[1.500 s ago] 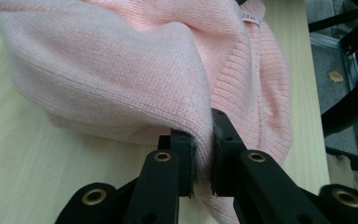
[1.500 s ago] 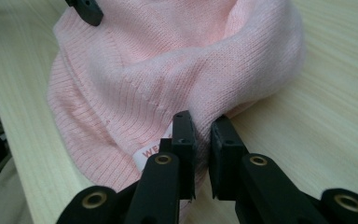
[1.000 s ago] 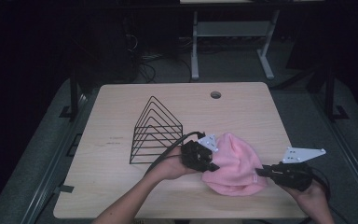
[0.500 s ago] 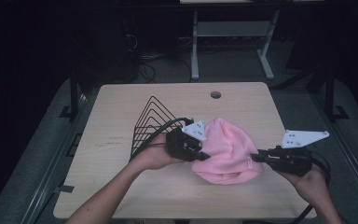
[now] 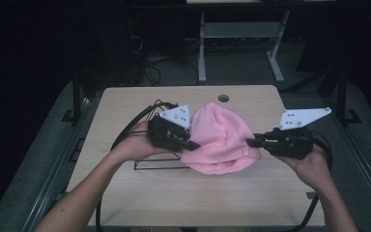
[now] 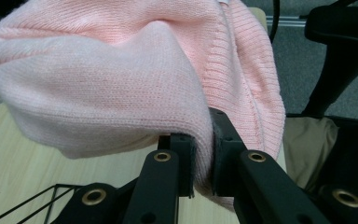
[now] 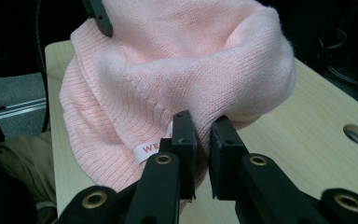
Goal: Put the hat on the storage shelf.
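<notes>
- The pink knitted beanie [image 5: 222, 140] hangs above the middle of the worktop [image 5: 125, 193], stretched between the two tongs.
- It is soft pale-pink wool with fine ribbing; its rounded crown points toward 12 o'clock and its wider cuffed brim sags toward 6 o'clock.
- A small white label with red letters [image 7: 150, 150] sits on the cuff at the hat's 3 o'clock edge, just beside the right tongs.
- The left tongs [image 5: 193, 144] are clenched on the brim at the hat's 9 o'clock side; in the left gripper view [image 6: 204, 156] a fold of knit is pinched between the pads.
- The right tongs [image 5: 251, 142] are clenched on the brim at 3 o'clock; in the right gripper view [image 7: 203, 140] the fabric bunches between the pads.
- A black wire rack [image 5: 157, 164] stands on the worktop under the left tongs, at the hat's 8 o'clock.
</notes>
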### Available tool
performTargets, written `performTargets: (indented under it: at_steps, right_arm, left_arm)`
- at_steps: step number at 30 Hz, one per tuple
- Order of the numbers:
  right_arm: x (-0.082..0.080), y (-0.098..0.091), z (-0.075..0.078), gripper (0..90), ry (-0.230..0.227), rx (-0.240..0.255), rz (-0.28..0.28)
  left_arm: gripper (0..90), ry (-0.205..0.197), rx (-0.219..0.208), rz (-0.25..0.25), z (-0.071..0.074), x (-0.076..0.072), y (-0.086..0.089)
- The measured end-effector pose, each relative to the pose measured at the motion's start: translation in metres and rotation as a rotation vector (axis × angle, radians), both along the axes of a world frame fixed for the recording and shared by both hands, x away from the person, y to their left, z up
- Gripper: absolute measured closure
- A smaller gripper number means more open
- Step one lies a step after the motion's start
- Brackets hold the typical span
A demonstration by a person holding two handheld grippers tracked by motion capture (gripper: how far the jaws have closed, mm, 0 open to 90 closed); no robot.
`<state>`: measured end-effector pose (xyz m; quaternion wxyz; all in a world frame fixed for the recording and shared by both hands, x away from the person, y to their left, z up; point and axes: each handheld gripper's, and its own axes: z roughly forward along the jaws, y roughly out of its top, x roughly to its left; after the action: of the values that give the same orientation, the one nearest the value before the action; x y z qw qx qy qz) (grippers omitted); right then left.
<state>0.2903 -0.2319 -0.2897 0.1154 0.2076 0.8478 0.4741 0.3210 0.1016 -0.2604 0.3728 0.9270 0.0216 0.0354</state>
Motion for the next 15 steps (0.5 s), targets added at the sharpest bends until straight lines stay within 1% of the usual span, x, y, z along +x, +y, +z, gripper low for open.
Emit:
performTargets:
  at_steps: [1, 2, 4, 5, 6, 7, 9, 10, 11, 12, 13, 14, 15]
  right_arm:
    - [0.000, 0.000, 0.000, 81.8, 0.000, 0.000, 0.000]
    - [0.004, 0.006, 0.005, 81.7, -0.009, 0.000, 0.008]
    - [0.008, 0.012, 0.010, 81.7, -0.018, -0.005, 0.017]
    - [0.008, 0.012, 0.010, 81.7, -0.018, -0.005, 0.017]
    - [0.013, 0.019, 0.015, 81.7, -0.029, -0.007, 0.027]
    - [0.013, 0.019, 0.015, 81.7, -0.029, -0.007, 0.027]
    - [0.018, 0.026, 0.020, 81.7, -0.038, -0.008, 0.037]
    - [0.023, 0.034, 0.025, 81.7, -0.042, -0.010, 0.048]
    - [0.023, 0.034, 0.025, 81.7, -0.042, -0.010, 0.048]
    - [0.029, 0.042, 0.028, 81.7, -0.045, -0.013, 0.057]
    - [0.029, 0.042, 0.028, 81.7, -0.045, -0.013, 0.057]
    - [0.035, 0.051, 0.031, 81.7, -0.050, -0.014, 0.064]
    - [0.035, 0.051, 0.031, 81.7, -0.050, -0.014, 0.064]
  left_arm:
    - [81.4, 0.000, 0.000, 0.000, 0.000, 0.000, 0.000]
    - [81.4, 0.000, 0.002, 0.004, 0.002, 0.001, 0.003]
    - [81.4, -0.001, -0.001, 0.013, 0.005, 0.003, 0.010]
    - [81.4, -0.003, -0.001, 0.014, 0.007, 0.005, 0.014]
    - [81.4, -0.008, -0.004, 0.017, 0.010, 0.008, 0.022]
    - [81.4, -0.008, -0.004, 0.017, 0.010, 0.008, 0.022]
    - [81.3, -0.001, -0.018, 0.035, 0.013, 0.010, 0.031]
    - [81.3, -0.001, -0.020, 0.038, 0.014, 0.012, 0.035]
    - [81.3, 0.000, -0.024, 0.045, 0.016, 0.013, 0.040]
    - [81.3, 0.001, -0.028, 0.048, 0.017, 0.015, 0.045]
    - [81.3, 0.003, -0.031, 0.054, 0.018, 0.017, 0.050]
    - [81.3, 0.003, -0.033, 0.057, 0.019, 0.018, 0.054]
    - [81.3, 0.001, -0.033, 0.063, 0.020, 0.019, 0.059]
